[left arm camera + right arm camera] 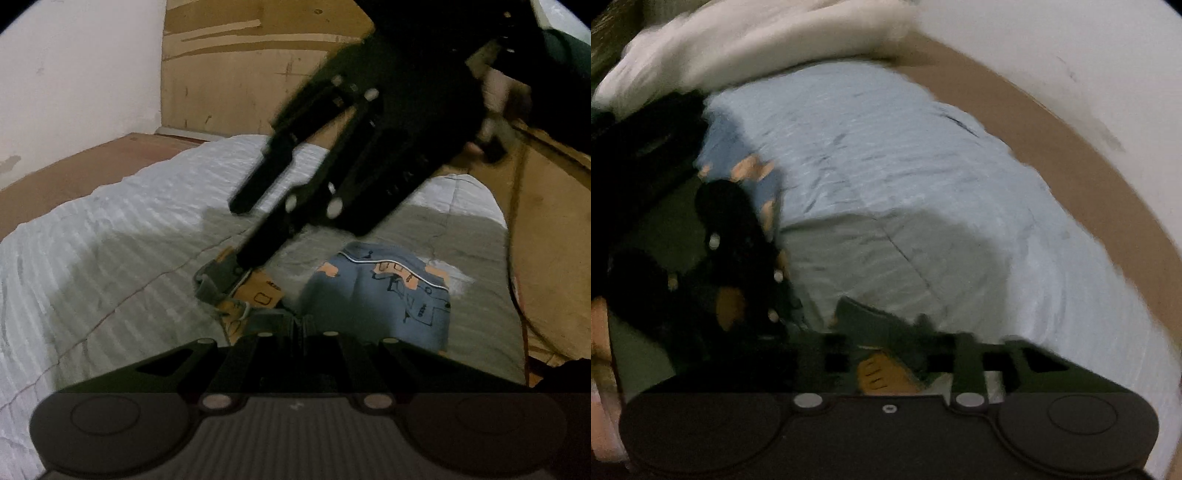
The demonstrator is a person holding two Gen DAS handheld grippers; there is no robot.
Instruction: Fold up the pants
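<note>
The pants (388, 295) are blue with orange prints and lie bunched on the pale quilt (110, 221), just ahead of my left gripper (301, 330). Its fingers are shut on a gathered fold of them at the bottom centre. My right gripper (227, 242) reaches in from the upper right. Its jaws stand apart, the lower grey pad (218, 273) resting at an orange-printed edge of the pants (258, 293). In the blurred right wrist view, pants fabric (882, 376) lies between the spread fingers of the right gripper (901, 354), and more of the pants (750, 170) shows at left.
The quilt covers a bed (923, 166) beside a white wall (74, 66), with a brown border (74, 173) along it. A cardboard-coloured panel (240, 74) stands behind. A white bundle of bedding (757, 33) lies at the far end. A hand (496, 110) holds the right gripper.
</note>
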